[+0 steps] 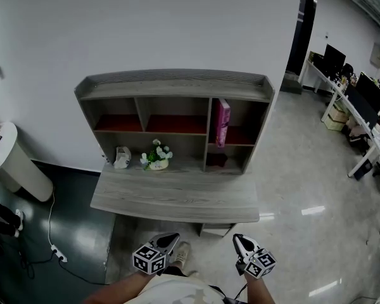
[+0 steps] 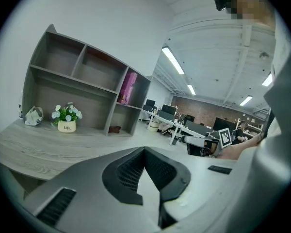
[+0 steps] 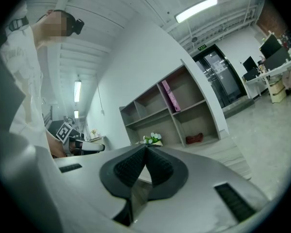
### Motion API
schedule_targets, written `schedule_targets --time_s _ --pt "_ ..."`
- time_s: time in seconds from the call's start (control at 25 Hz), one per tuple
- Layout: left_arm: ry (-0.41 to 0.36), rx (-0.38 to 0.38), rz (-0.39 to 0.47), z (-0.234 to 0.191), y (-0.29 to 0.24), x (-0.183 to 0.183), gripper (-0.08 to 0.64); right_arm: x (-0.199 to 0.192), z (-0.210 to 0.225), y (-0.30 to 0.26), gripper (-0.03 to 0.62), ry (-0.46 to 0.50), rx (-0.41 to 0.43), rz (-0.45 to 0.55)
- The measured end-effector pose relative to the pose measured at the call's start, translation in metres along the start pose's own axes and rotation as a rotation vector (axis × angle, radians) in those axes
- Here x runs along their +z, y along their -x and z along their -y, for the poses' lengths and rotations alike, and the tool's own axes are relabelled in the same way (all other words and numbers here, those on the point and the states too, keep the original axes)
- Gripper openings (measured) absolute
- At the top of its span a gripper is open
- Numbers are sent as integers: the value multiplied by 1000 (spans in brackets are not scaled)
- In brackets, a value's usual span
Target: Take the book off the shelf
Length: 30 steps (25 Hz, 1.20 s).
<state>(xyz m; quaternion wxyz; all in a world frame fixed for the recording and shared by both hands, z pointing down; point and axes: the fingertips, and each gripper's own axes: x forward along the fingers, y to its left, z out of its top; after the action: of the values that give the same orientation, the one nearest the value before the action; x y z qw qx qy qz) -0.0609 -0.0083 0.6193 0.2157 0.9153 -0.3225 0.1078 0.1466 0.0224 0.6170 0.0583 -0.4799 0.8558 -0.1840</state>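
Status: approach step, no contact yet. Pink book [image 1: 223, 123] stands upright in shelf [image 1: 171, 84], upper right compartment. Your left gripper [image 1: 171, 238] & right gripper [image 1: 239, 239] are clenched, empty, well apart from it. Next: open right jaws, reach fwd to the spine.

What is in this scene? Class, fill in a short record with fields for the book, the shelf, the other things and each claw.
book: pink, upright in the upper right compartment, not yet taken
shelf: grey, standing on a grey desk against a white wall
other things: flower pot and white object in the lower left bay; dark red thing in the lower right compartment
left claw: shut, empty, short of the desk
right claw: shut, empty, short of the desk
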Motion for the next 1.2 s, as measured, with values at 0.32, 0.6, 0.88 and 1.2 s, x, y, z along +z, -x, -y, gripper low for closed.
schedule_targets --time_s 0.32,0.6,0.88,1.2 --pt "23 53 34 -20 10 6 2 2 -1 -20 5 10 21 -18" --pt "52 78 52 -33 11 7 2 1 1 -35 5 9 39 -45" --pt "78 95 60 -48 3 8 2 3 9 -52 5 17 48 -64" --pt "84 86 71 -63 -18 22 2 10 23 -71 5 23 50 -83"
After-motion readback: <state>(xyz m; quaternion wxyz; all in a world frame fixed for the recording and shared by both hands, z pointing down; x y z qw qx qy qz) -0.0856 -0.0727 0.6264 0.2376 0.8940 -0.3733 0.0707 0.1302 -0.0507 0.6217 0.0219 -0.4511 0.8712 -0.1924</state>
